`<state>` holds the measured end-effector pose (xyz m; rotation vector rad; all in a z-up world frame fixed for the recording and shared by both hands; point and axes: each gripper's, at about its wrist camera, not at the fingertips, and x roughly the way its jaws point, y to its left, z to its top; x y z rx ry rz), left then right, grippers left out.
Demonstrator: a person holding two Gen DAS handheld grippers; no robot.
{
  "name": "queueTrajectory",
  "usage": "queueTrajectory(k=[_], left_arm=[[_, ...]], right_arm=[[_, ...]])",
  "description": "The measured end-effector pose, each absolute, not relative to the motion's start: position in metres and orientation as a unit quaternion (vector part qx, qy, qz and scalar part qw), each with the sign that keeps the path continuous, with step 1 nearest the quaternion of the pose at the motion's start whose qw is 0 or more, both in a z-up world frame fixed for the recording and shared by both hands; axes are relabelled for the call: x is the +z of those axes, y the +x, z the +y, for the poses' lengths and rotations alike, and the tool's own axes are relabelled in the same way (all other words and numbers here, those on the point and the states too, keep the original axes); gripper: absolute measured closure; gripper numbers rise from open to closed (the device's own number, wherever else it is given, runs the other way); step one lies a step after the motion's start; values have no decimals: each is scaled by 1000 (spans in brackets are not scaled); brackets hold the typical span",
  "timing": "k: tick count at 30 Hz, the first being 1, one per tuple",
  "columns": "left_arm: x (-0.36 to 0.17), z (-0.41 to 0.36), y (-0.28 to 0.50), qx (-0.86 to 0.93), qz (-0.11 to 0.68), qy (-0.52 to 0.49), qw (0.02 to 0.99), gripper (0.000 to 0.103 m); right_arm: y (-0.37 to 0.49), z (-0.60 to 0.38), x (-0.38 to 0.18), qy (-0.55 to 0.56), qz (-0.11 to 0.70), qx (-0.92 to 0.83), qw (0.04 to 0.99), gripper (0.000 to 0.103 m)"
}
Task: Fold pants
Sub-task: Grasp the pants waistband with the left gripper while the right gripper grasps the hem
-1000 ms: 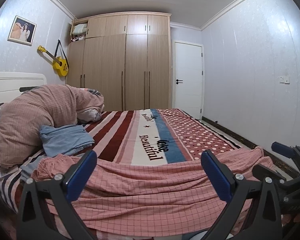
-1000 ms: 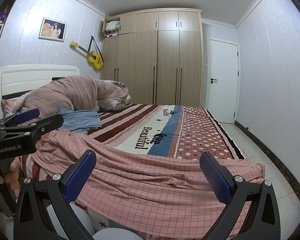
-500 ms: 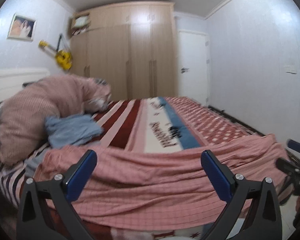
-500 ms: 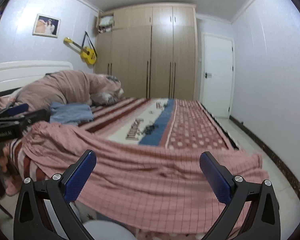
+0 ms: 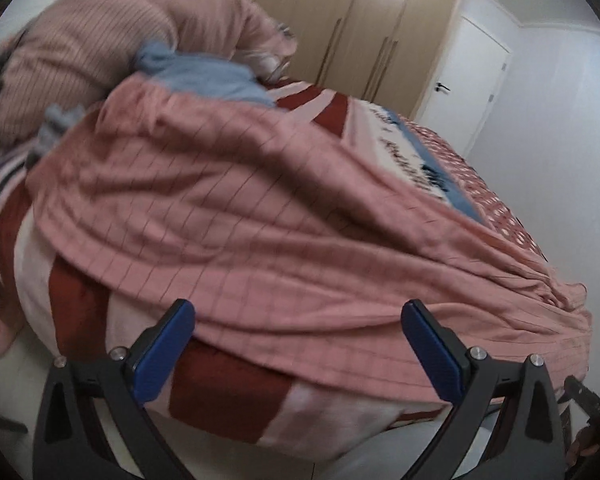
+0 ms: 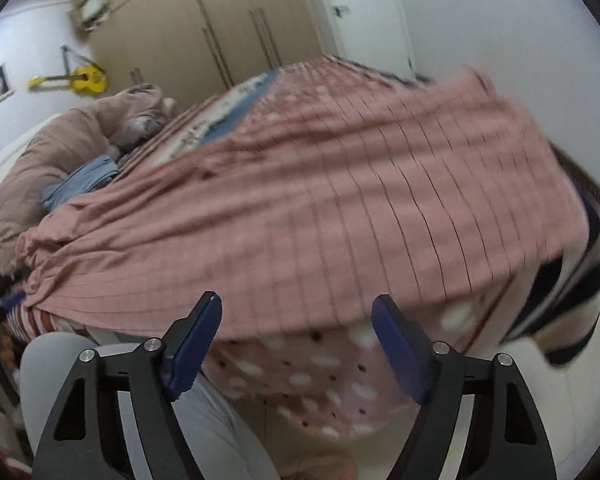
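Observation:
Pink checked pants (image 5: 268,216) lie spread across the near edge of the bed and hang a little over its side; they also show in the right wrist view (image 6: 340,216). My left gripper (image 5: 298,328) is open and empty, just in front of the pants' near hem toward their left part. My right gripper (image 6: 296,320) is open and empty, just in front of the hem toward their right part. Both views are tilted and blurred.
The bed (image 5: 228,396) has a striped and dotted cover. A pink duvet heap (image 5: 112,36) and a blue garment (image 5: 204,76) lie at its head. A wardrobe (image 6: 236,28), a door (image 5: 472,76) and a yellow ukulele (image 6: 84,80) stand behind.
Both grippers have dropped and moved in close to the pants' near hem and tilted, left view clockwise, right view anticlockwise. Both stay open. The pants have not moved.

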<state>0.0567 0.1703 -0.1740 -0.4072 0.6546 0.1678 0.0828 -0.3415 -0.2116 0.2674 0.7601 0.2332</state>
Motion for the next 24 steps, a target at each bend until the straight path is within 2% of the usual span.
queueTrajectory(k=[4, 5, 13, 20, 24], left_arm=[[-197, 185, 55, 90, 328, -230, 912, 3], [-200, 188, 53, 92, 325, -232, 912, 6], [-205, 197, 56, 91, 314, -252, 911, 14], [-204, 215, 55, 105, 300, -273, 908, 18], [-204, 224, 51, 133, 299, -270, 906, 18]], right_arm=[[93, -348, -232, 162, 400, 112, 895, 29], [93, -349, -235, 170, 402, 112, 893, 29], [88, -355, -220, 200, 366, 107, 903, 30], [90, -346, -207, 177, 354, 105, 912, 34], [95, -342, -200, 184, 344, 96, 916, 40]])
